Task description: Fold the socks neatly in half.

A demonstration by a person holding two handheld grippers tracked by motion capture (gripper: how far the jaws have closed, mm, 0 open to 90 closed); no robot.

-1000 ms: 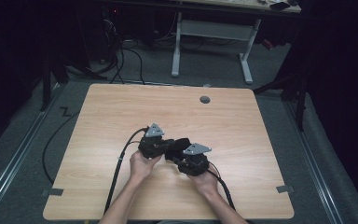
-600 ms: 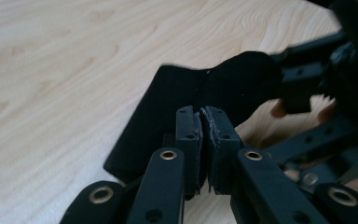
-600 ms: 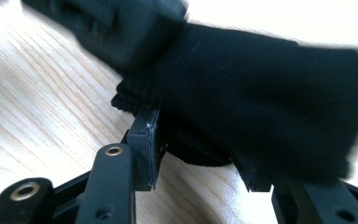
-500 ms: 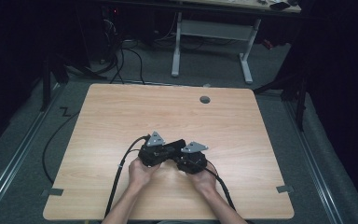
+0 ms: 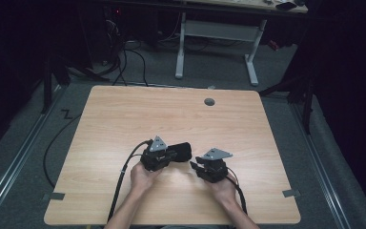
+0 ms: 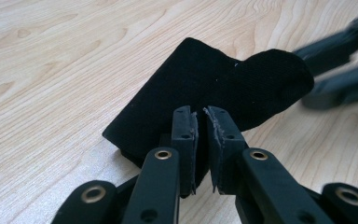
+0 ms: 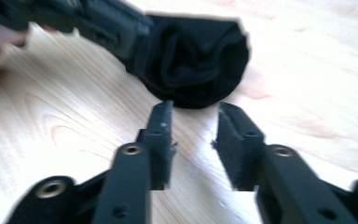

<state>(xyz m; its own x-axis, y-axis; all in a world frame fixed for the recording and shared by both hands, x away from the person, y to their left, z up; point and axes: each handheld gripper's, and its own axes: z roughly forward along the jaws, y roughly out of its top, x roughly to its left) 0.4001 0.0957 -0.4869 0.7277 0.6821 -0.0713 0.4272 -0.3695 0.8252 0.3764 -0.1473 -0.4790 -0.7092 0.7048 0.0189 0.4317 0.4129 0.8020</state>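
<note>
A folded black cloth (image 6: 214, 88) is seen lying on the wooden worktop (image 5: 124, 114), near the front edge and a little left of the middle. It is pinched at its near edge by the left gripper (image 6: 200, 135), whose fingers (image 6: 185, 135) are drawn almost together with only a thin fold of fabric between them (they have just been easing apart slightly). The far end of the cloth is rolled over into a rounded lump.

The right gripper (image 7: 193, 135) is held just beside that rolled end, clear of it. Its fingers (image 7: 161, 130) are spread about halfway and nothing is gripped between them; they have just been closing. In the high view the cloth (image 5: 181, 150) is found between the two grippers, left (image 5: 174, 155) and right (image 5: 194, 167).
</note>
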